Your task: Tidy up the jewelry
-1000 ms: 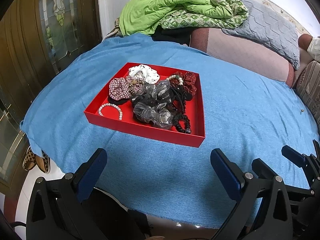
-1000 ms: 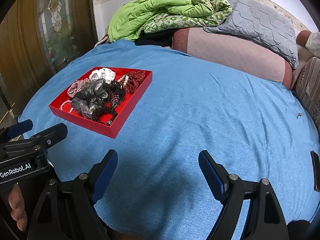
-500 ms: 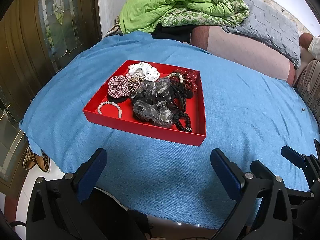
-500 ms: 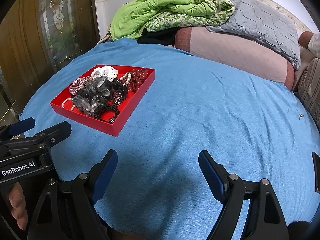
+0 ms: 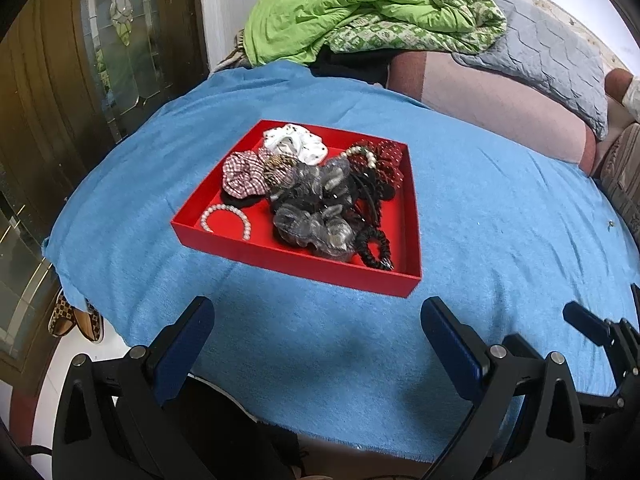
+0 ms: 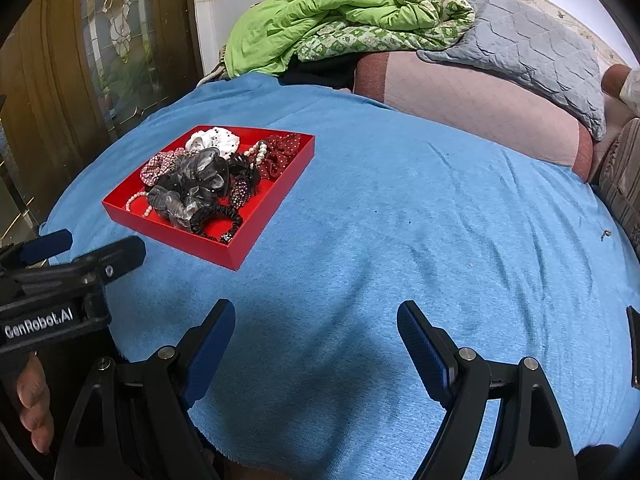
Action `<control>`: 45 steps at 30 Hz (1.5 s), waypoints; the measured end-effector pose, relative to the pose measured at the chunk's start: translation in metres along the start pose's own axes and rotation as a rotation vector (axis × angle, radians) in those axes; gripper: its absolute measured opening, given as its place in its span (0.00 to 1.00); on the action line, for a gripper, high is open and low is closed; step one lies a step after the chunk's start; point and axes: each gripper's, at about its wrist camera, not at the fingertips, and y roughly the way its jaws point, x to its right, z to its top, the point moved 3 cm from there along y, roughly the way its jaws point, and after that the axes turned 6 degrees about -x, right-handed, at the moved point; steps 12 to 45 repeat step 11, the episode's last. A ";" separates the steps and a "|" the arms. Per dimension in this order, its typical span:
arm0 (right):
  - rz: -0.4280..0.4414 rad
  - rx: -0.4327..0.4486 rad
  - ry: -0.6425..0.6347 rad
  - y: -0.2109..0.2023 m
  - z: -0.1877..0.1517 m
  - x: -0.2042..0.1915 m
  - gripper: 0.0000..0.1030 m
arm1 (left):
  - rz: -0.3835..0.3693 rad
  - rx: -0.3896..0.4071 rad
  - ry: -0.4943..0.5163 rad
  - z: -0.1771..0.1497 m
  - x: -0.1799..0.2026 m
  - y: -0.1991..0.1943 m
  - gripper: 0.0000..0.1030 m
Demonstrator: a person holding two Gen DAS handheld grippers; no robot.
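Nearest to me, my left gripper (image 5: 316,344) hangs over the near edge of the blue cloth (image 5: 500,208), short of the red tray (image 5: 296,258), its jaws wide apart and holding nothing. My right gripper (image 6: 316,336) sits level with it, off to the tray's right over bare cloth, jaws equally spread and empty. In the right wrist view a few of the person's fingers (image 6: 34,404) show under the left tool's handle.

Beyond the grippers, every piece I can find lies inside the red tray: a pearl bracelet (image 5: 226,218) in its near-left corner, a black coiled hair tie (image 5: 374,248) by its near-right wall, grey sheer scrunchies (image 5: 314,226) heaped in the middle, a plaid scrunchie (image 5: 244,174) to their left, a white dotted scrunchie (image 5: 296,142) and a dark red dotted one (image 5: 390,162) at the back. Nothing lies loose on the cloth around the tray.

I judge this fits either a jumble gathered and awaiting sorting, or a collection already put away in the tray.

Past the tray, a green quilt (image 5: 340,12) is piled against the wall.
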 end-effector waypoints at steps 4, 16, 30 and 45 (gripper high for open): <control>0.006 0.005 0.003 0.000 0.001 0.004 0.84 | 0.018 0.003 -0.005 0.008 0.001 0.000 1.00; 0.010 0.013 0.064 -0.002 0.004 0.037 0.84 | 0.011 0.000 0.058 0.023 0.035 0.001 1.00; 0.010 0.013 0.064 -0.002 0.004 0.037 0.84 | 0.011 0.000 0.058 0.023 0.035 0.001 1.00; 0.010 0.013 0.064 -0.002 0.004 0.037 0.84 | 0.011 0.000 0.058 0.023 0.035 0.001 1.00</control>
